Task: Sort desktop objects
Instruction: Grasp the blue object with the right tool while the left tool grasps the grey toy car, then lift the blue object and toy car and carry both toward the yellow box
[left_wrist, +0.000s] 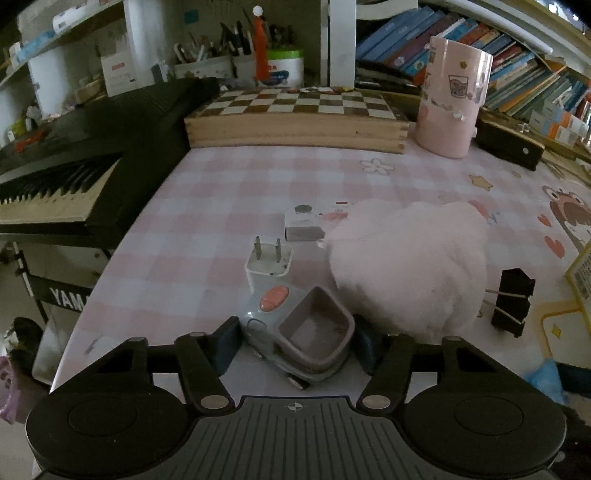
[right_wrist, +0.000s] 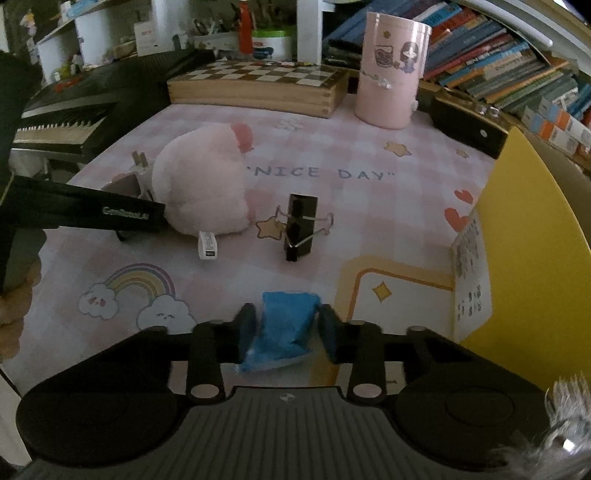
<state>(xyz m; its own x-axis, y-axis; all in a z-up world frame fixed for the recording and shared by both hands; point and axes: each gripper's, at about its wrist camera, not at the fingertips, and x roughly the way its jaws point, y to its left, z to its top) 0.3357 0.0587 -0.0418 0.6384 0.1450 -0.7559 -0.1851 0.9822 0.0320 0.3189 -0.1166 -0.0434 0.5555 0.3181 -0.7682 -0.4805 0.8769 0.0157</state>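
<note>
On a desk (right_wrist: 332, 155) with a pink checked mat, left tongs (left_wrist: 295, 343) closed around a small grey toy car (left_wrist: 295, 332) beside a pink plush (left_wrist: 406, 266), right tongs (right_wrist: 290, 326) clamped on a blue packet (right_wrist: 284, 328), black binder clip (right_wrist: 301, 227) standing nearby.

Small white box (left_wrist: 303, 224): right end hidden behind the fluffy pink plush toy (left_wrist: 406, 266).
Black electronic keyboard (left_wrist: 55, 184): cut off by the left edge.
Book spines on the shelf (right_wrist: 509, 66): titles too small to read.
Crumpled blue packet (right_wrist: 286, 328): edges blurred.
</note>
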